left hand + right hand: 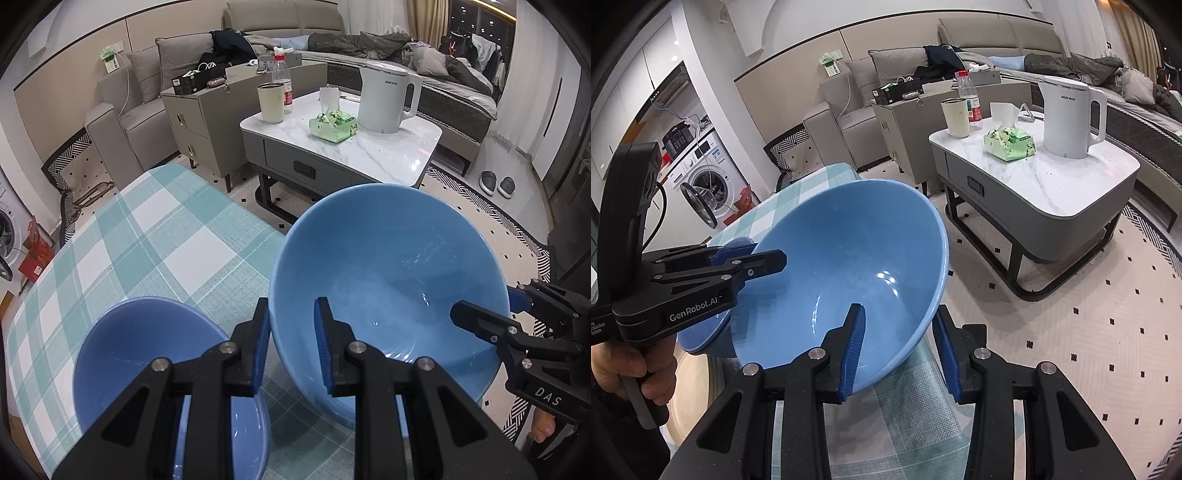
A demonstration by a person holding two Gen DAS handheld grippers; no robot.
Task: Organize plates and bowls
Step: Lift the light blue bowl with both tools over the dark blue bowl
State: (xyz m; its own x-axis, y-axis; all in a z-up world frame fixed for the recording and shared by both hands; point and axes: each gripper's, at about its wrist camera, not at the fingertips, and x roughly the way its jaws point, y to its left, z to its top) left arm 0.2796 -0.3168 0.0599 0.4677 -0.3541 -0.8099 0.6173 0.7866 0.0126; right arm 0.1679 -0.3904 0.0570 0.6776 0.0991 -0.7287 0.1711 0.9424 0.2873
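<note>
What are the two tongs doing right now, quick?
Left tongs: shut on the big bowl's rim.
Right tongs: shut on the same bowl's other side.

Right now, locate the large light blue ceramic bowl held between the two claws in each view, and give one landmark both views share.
Left wrist view: the large light blue ceramic bowl fills the lower right, tilted, its left rim between this claw's fingers.
Right wrist view: the same bowl sits at centre left, its near rim between this claw's fingers.
Shared landmark: the white electric kettle on the marble coffee table, upper right in both.
</note>
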